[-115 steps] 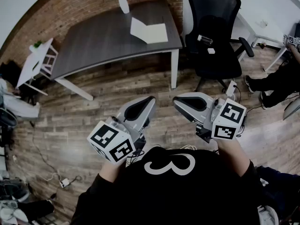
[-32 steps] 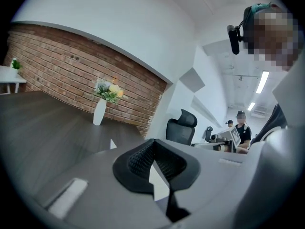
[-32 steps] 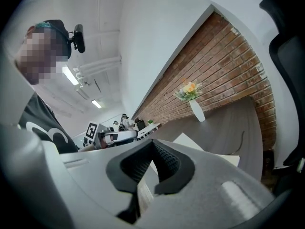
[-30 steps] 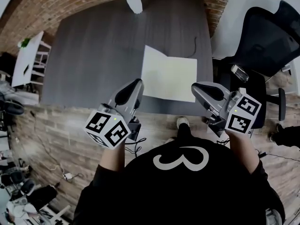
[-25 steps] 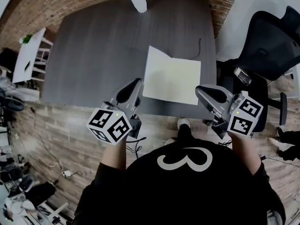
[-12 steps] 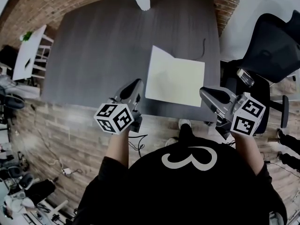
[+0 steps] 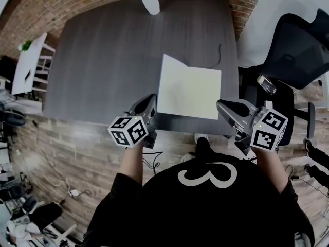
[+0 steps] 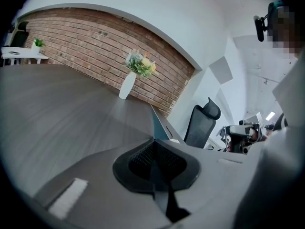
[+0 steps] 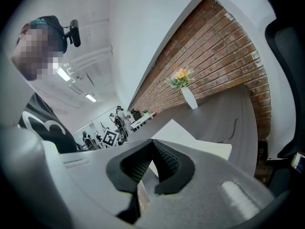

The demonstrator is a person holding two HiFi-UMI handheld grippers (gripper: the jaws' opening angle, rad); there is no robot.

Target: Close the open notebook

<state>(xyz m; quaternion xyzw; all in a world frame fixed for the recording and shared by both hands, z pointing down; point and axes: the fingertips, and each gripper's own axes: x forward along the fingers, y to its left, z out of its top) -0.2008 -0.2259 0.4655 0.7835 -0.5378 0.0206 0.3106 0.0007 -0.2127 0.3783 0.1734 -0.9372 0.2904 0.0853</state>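
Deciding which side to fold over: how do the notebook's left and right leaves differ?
The left leaf stands tilted up off the table; the right leaf lies flat. The left leaf looks narrow from the head view, the right leaf broad. Both are blank and pale.

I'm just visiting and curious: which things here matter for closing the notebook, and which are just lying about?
For the job: notebook, left gripper, right gripper.
Just lying about: vase, cable, chair.
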